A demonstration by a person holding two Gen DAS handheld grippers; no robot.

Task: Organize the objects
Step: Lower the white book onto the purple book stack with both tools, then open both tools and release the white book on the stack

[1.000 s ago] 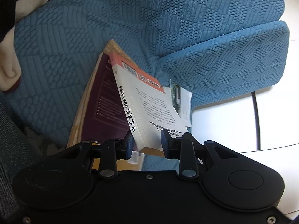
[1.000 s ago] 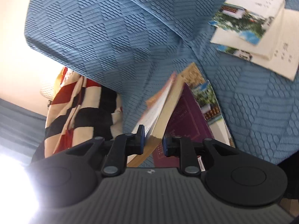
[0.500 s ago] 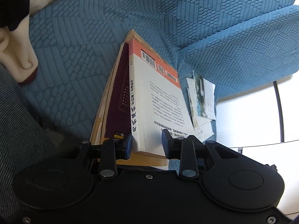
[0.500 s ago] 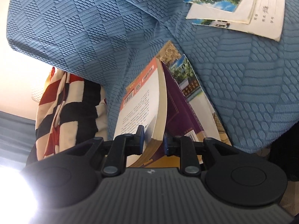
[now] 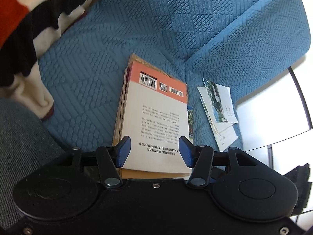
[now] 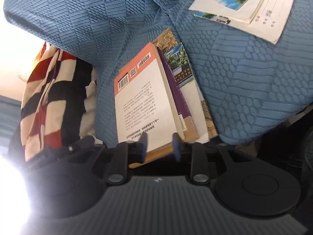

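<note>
White-and-orange book (image 5: 156, 123) flat atop the stack of books (image 6: 185, 115) on the blue sofa cover (image 5: 166, 29). Left gripper (image 5: 153, 151) spread wide, released, over the book's near edge; right gripper (image 6: 157, 146) parted too — gripping nothing. Loose booklets (image 5: 219, 105) beside the stack; striped cloth (image 6: 50, 98) opposite.

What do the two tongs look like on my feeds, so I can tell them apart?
Both tongs are black with blue finger pads and silver pivot screws. The left tongs have a smooth glossy body with two round discs. The right tongs have a ribbed grey-black body bearing a small white logo. No cables or sleeves show.
</note>
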